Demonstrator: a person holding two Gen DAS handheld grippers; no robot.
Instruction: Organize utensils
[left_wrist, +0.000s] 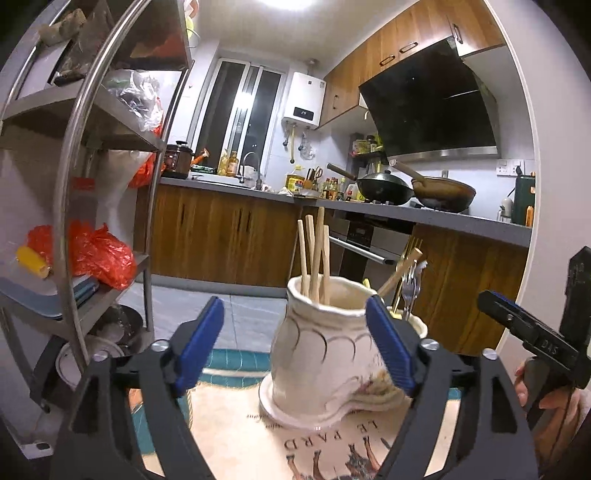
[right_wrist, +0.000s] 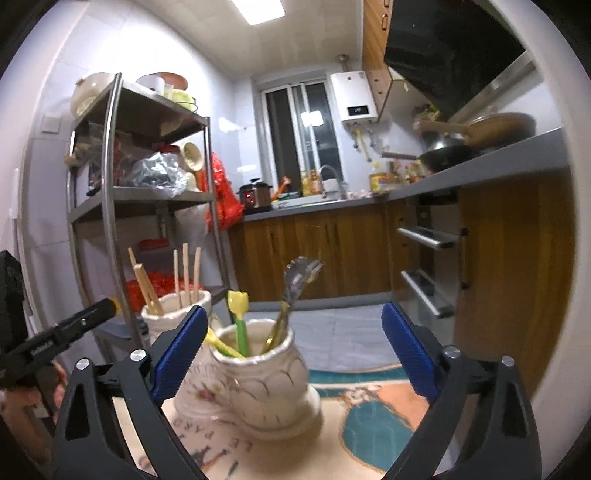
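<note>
Both claws spread wide, gripping nothing – left gripper (left_wrist: 295, 343), right gripper (right_wrist: 291, 354). Looks sorted by type: chopsticks (left_wrist: 314, 254) upright in 1 jar (left_wrist: 321, 354), fork (right_wrist: 295, 291) and spoons in the other jar (right_wrist: 266, 380) – touching, on the mat (right_wrist: 369, 417)

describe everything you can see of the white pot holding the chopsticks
The white pot is glazed ceramic with thin curved lines on its bulging body, a narrower neck and a wavy rim. It stands upright on the printed cloth, its foot flaring into a round base. Several wooden chopsticks stand in it, leaning slightly. A second matching pot with spoons and forks sits pressed against it. The left claw is open in front of it, not gripping.
</note>
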